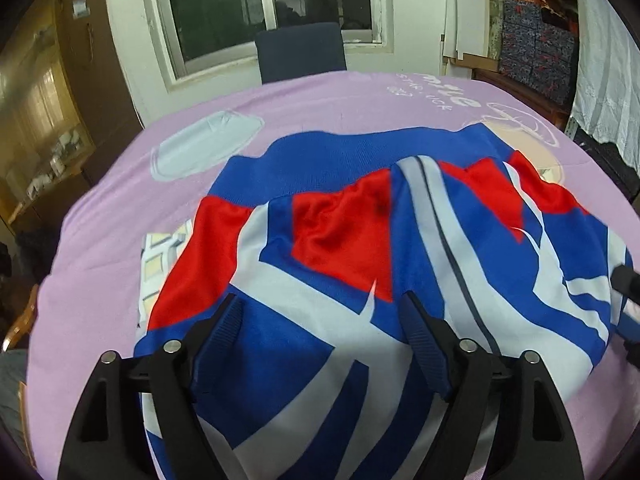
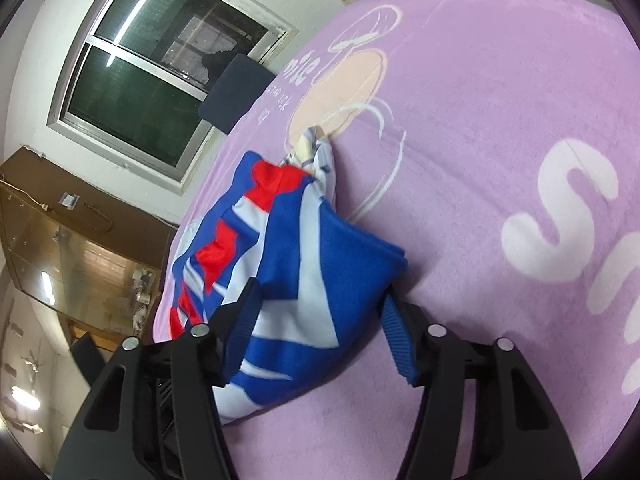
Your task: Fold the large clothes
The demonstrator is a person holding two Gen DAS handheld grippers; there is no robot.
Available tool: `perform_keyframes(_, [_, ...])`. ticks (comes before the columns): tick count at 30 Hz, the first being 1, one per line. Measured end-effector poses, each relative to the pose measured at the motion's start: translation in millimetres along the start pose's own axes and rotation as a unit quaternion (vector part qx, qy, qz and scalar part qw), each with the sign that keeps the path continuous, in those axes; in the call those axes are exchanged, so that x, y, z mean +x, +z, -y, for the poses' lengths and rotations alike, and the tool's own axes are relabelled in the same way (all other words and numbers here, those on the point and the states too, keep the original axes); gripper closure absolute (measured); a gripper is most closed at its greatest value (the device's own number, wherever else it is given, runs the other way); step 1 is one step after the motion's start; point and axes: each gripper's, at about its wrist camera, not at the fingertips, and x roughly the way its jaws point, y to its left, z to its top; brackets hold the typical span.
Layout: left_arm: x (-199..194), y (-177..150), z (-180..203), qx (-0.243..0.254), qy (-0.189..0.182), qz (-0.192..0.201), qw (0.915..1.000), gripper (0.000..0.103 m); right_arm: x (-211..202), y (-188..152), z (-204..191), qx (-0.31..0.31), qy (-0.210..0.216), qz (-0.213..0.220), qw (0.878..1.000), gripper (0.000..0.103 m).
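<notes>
Nearest me, my left gripper point(image 1: 320, 316) hangs with its jaws spread wide over the red, white and blue jacket point(image 1: 360, 264), gripping nothing, while my right gripper point(image 2: 320, 312) straddles a bunched blue corner of it with both pads apart from the cloth. The jacket lies crumpled on the pink blanket point(image 2: 500, 128). I judge the folding barely begun, with spreading and every fold left; beyond stands a dark chair point(image 1: 300, 52).

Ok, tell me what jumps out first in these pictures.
The blue, red and white jacket stands out, bunched on the lilac blanket in front of both grippers. The left gripper stands open over it. Behind the blanket, a dark window and a navy chair.
</notes>
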Motion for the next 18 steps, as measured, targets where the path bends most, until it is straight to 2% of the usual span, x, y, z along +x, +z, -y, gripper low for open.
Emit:
perform_keyframes(5, [3.8,1.7,-2.7,-0.007,-0.004,-0.005,1.0,0.017,5.2,7.3,-1.9,0.005,-0.022,0.016,1.0,0.049])
perform_keyframes(9, [2.7,0.5,-4.3,-0.008,-0.007,-0.007,0.9999,0.017,17.4,19.9,-6.4,-0.014,-0.041,0.049,0.998,0.05])
perform_keyframes(12, [2.6,0.6,-4.0,-0.009,-0.006,-0.01,0.9999,0.017,13.5,11.0,-10.4,-0.015,-0.042,0.036,0.998,0.049])
perform_keyframes(14, [5.2,4.0,-2.7,-0.007,-0.004,-0.011,0.9999,0.016,14.9,0.3,-17.4,-0.039,-0.042,0.025,0.998,0.048])
perform_keyframes(15, [5.8,4.3,-2.5,-0.008,-0.004,-0.012,0.9999,0.015,16.9,-2.3,-24.0,-0.062,-0.057,0.028,0.996,0.049])
perform_keyframes(18, [6.4,4.7,-3.1,-0.009,-0.004,-0.016,0.9998,0.015,21.6,5.9,-18.6,-0.047,-0.054,0.038,0.997,0.058])
